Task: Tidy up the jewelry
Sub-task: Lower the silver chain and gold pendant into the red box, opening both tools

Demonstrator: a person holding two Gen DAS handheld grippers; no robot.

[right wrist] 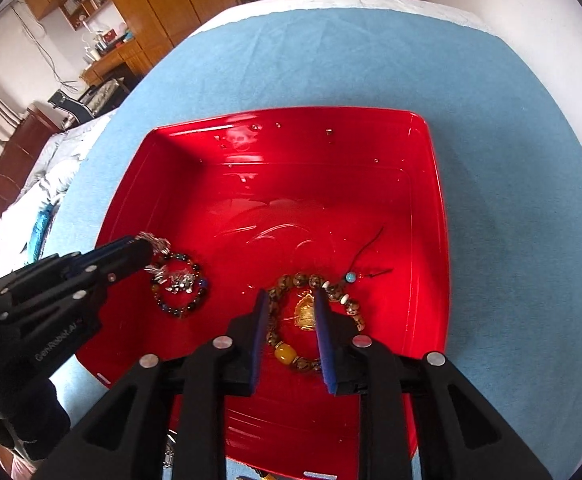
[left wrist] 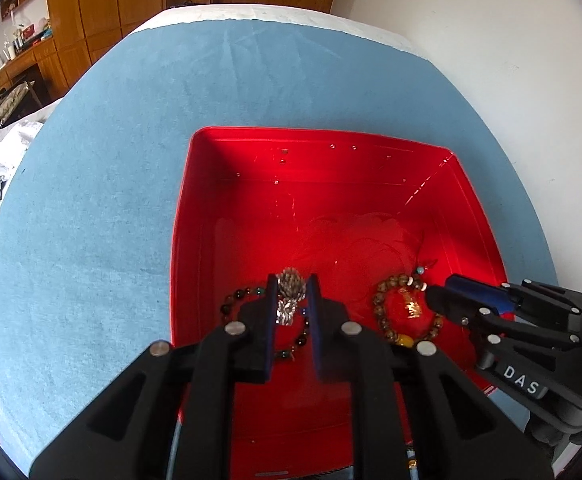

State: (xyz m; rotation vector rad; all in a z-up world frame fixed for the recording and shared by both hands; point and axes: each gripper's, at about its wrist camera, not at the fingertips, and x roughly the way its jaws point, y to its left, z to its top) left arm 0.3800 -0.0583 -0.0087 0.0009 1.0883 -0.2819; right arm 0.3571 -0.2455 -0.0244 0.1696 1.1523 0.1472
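Left gripper (left wrist: 291, 282): jaws set narrow around a silver chain (left wrist: 289, 294). It looks pinched, but whether the pads actually bite can't be told for sure; in the right wrist view the chain drapes off the tips, so it reads as held.

Right gripper (right wrist: 291, 298): jaws parted a moderate way and holding nothing. It hangs just over the brown bead bracelet (right wrist: 315, 320), with the gold charm (right wrist: 306, 312) showing between the fingers.

Landmark: the red tray (right wrist: 431, 208) on the blue cloth (left wrist: 91, 200).

Silver chain: near-left part of the tray, lying partly across the dark bead bracelet (left wrist: 251, 320).

Brown bead bracelet: near-right part of the tray, with a yellow bead on its near side and a thin cord trailing toward the far-right wall.

Handling guess: everything here is light. The chain is limp and will sag and slip, and it could snag the dark beads – best pinched at the bunched clump. The bracelets hold a loop but flex, so grab across one bead strand rather than the charm.

Tray contents: two bracelets, chain, charm – nothing else made out.
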